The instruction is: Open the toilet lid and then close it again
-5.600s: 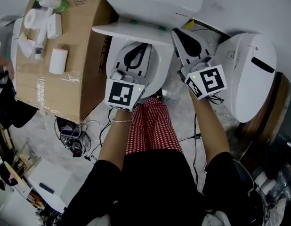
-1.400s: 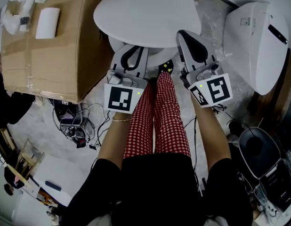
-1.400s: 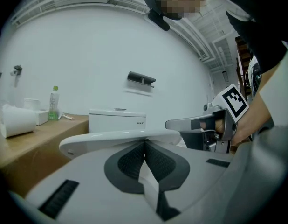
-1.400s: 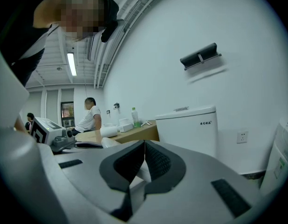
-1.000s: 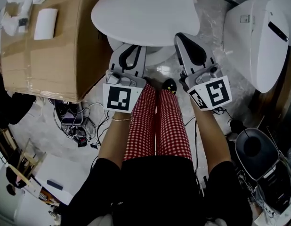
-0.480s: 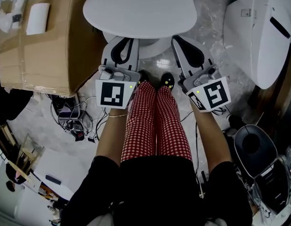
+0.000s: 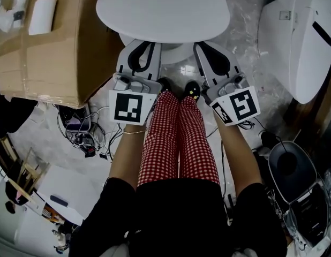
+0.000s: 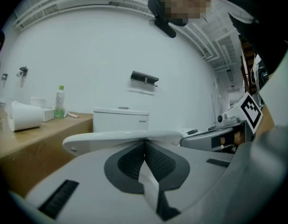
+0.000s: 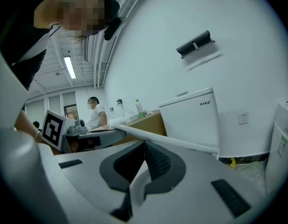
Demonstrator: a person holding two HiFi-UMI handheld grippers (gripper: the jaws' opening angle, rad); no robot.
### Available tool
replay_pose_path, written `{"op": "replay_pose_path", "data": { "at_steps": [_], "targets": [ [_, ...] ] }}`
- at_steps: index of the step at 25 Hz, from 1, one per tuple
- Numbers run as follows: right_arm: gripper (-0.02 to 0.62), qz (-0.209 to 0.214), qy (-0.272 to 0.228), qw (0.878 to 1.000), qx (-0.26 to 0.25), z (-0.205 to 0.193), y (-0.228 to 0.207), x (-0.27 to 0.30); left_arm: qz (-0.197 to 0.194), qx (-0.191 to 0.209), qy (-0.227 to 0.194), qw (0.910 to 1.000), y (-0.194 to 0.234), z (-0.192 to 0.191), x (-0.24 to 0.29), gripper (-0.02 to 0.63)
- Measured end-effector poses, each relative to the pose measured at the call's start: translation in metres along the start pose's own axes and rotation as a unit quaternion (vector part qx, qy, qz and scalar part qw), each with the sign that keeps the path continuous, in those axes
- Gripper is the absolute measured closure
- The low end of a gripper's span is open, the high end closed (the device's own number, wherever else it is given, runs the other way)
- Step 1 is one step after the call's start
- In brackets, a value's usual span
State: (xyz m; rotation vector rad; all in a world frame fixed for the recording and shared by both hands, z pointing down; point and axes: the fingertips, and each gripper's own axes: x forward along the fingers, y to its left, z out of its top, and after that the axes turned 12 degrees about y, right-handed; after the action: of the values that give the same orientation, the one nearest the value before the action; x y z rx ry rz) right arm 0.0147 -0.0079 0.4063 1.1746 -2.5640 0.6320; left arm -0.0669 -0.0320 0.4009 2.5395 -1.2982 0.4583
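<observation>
Lid (image 7: pixel 163 9): lies flat across the bowl (image 7: pixel 173 52) at the top centre of the head view, level in both gripper views (image 8: pixel 116 136) (image 9: pixel 172 141). It is judged to be down. Whether it is fully seated cannot be confirmed, as the hinge is out of sight.

Left tongs (image 7: pixel 144 50): the jaws are closed together with no gap and hold nothing, as its own view (image 8: pixel 145 141) shows. The tips point at the lid's front rim and sit just beneath it. Contact with the rim cannot be established.

Right tongs (image 7: pixel 205 50): same condition, with the jaws pressed together and empty (image 9: pixel 144 143). The tips are at the rim toward the right of the lid's front edge.

Placement: the two tongs stand side by side across the lid's front. This is judged to suit guiding a broad hinged panel evenly with closed tips, not pinching it. Closed jaws make a firm, blunt edge for that purpose.

Surroundings: the cistern (image 8: pixel 120 118) stands behind the lid. A cardboard box (image 7: pixel 53 52) at the upper left serves as a surface for small white items. A second toilet (image 7: pixel 299 36) stands at the upper right, well apart. The person's legs (image 7: pixel 173 143) are planted centrally between the tongs, facing the bowl.

Status: with the lid flat, the closing step is judged to be at or near completion.
</observation>
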Motion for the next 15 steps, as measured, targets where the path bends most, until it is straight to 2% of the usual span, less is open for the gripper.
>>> {"op": "replay_pose_path", "data": {
  "at_steps": [15],
  "targets": [
    [0.575,0.009,0.002,1.000,0.010,-0.017,0.003,0.008,-0.003,0.000,0.009,1.0000,-0.003,-0.019,-0.005,0.598]
  ]
}}
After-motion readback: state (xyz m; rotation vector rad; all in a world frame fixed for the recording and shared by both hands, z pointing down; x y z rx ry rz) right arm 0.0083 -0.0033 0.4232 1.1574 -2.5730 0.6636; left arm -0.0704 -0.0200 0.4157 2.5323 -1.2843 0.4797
